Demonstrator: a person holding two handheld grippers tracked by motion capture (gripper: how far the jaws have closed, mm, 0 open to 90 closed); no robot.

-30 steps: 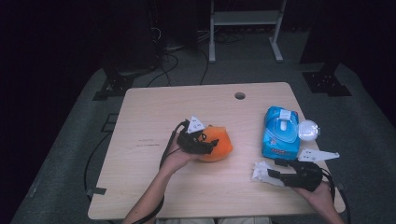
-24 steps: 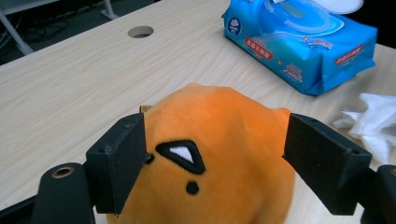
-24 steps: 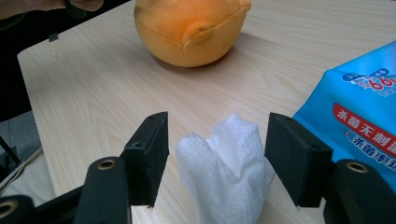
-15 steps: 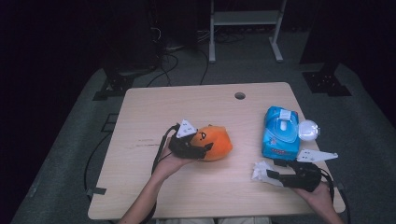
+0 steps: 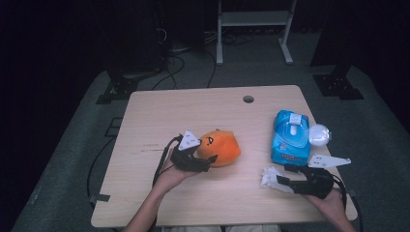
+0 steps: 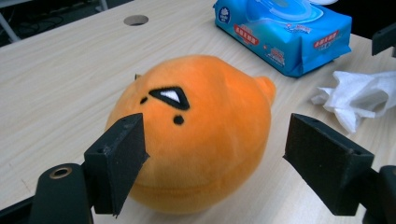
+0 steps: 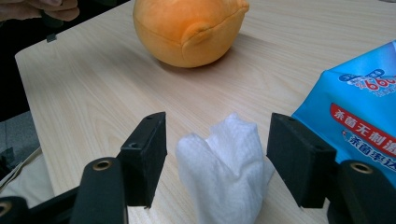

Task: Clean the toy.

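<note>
The left gripper [image 5: 205, 162] is sliding across the table toward nine o'clock in the high view, drawing back along the orange plush toy [image 5: 221, 147] to its nine o'clock end. Its jaws are opening a little wider as it goes: in the left gripper view one jaw is touching the plush while the other is standing clear. The plush itself is shifting slightly toward nine o'clock with the gripper, away from the blue wipes pack [image 5: 289, 137].
</note>
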